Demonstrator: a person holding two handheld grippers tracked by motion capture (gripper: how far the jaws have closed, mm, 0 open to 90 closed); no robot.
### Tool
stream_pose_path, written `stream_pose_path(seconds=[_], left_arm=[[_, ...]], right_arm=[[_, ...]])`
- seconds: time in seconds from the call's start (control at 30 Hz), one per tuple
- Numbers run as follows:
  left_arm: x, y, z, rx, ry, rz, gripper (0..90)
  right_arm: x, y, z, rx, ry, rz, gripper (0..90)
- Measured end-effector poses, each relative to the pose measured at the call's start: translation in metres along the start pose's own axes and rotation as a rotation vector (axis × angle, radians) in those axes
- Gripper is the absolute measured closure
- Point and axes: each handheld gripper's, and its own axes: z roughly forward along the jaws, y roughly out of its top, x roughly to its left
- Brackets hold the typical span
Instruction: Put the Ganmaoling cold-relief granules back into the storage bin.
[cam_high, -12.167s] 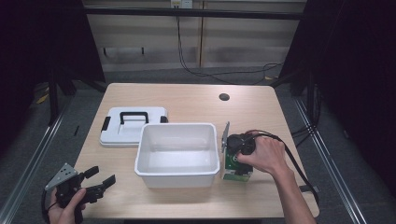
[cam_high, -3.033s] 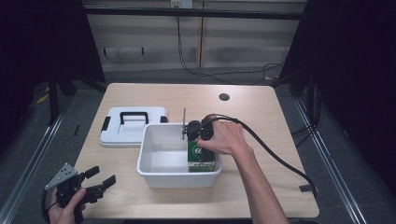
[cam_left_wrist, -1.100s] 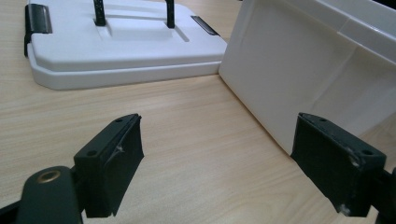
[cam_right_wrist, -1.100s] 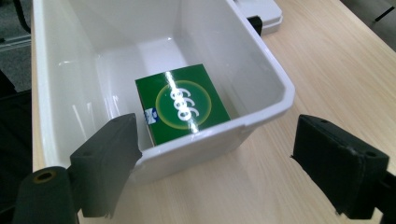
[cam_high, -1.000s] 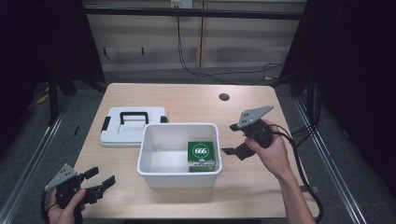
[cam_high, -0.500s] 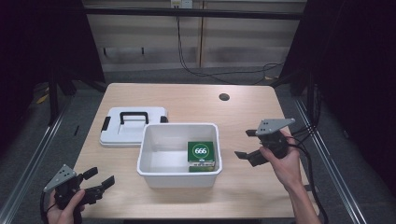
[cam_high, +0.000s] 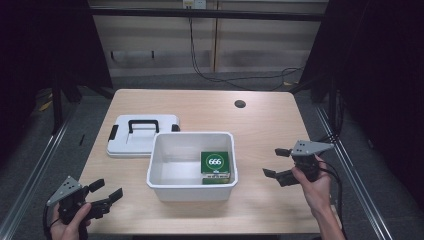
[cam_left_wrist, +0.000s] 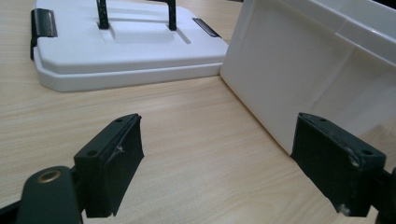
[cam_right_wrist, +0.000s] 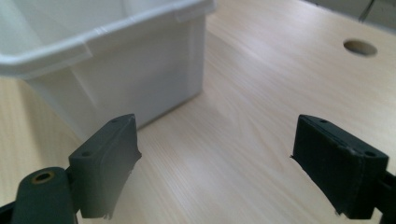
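My left gripper (cam_high: 104, 192), at the lower left of the high view, is black with a grey three-cornered plate on top. My right gripper (cam_high: 276, 162), at the lower right, matches it, and a black cable loops off it. Up close, each carries two blocky matte-black pads (cam_left_wrist: 116, 156) with small screw holes and scuffed, chipped edges, and a brass-ringed hole at the lower left.
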Motion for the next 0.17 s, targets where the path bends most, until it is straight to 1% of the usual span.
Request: stream_pose_path(seconds=[0.07,0.17], left_arm=[[0.000,0.000,0.001,0.003,-0.003,0.000,16.1],[-0.001,0.000,0.002,0.006,-0.011,0.001,16.1]], right_arm=[[-0.003,-0.008,0.003,0.018,-0.013,0.021,13.8],[-0.005,-0.015,0.008,0.057,0.016,0.031,14.3]])
